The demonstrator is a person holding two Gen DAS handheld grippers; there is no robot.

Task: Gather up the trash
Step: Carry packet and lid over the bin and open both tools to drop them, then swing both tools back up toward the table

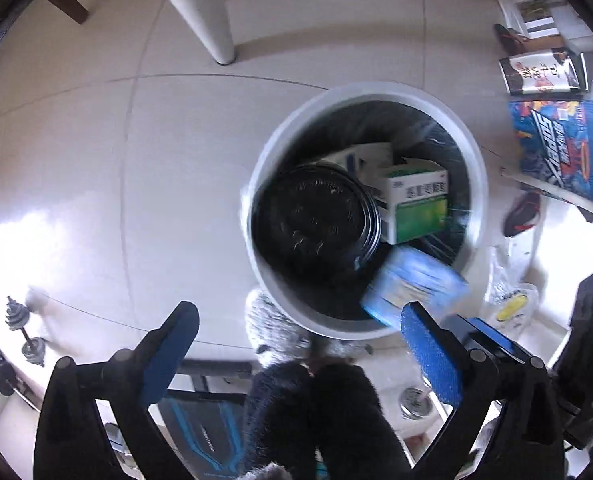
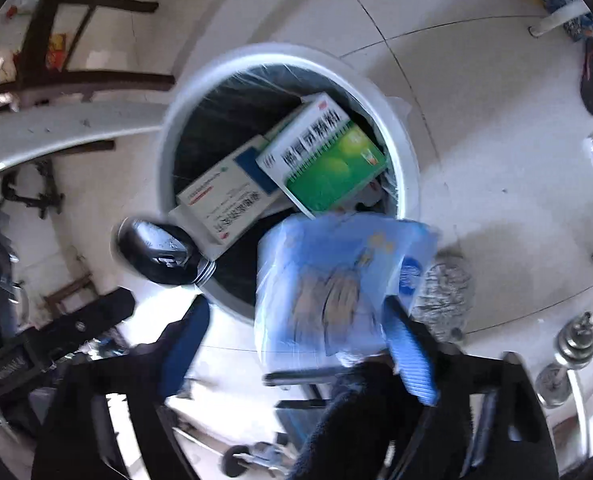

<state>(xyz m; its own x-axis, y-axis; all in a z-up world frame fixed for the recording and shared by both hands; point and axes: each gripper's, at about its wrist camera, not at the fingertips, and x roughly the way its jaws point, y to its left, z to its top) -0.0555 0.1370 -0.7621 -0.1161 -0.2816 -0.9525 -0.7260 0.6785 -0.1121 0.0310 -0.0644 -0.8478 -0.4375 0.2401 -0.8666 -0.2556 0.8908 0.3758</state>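
1. Between the fingers of the right gripper sits a blue tissue pack, blurred. It lies close against the right-hand finger and clear of the left-hand one, so the jaws stand wide and do not press on it.
2. The pack hangs over the near rim of the white trash bin, partly above the bin's mouth. Whether it touches the rim or the right-hand pad cannot be told through the blur.
3. The right gripper points steeply down at the bin from above.
4. The left gripper also has its jaws spread wide, with nothing between the blue pads. In its view the same blue pack shows just beyond the right-hand pad, at the near edge of the bin.
5. The left gripper likewise aims steeply down, the bin's mouth lying ahead of its fingers.
6. Inside the bin (lined with a dark bag) lie a green-and-white carton, a white-and-blue carton under it, and a black round plastic lid tilted against the near-left wall.
7. A grey fuzzy slipper shows just beside the bin on the pale tiled floor, below the left gripper.
8. Farther out are a white table leg, dumbbells at the left edge, and a blue printed box at the right.
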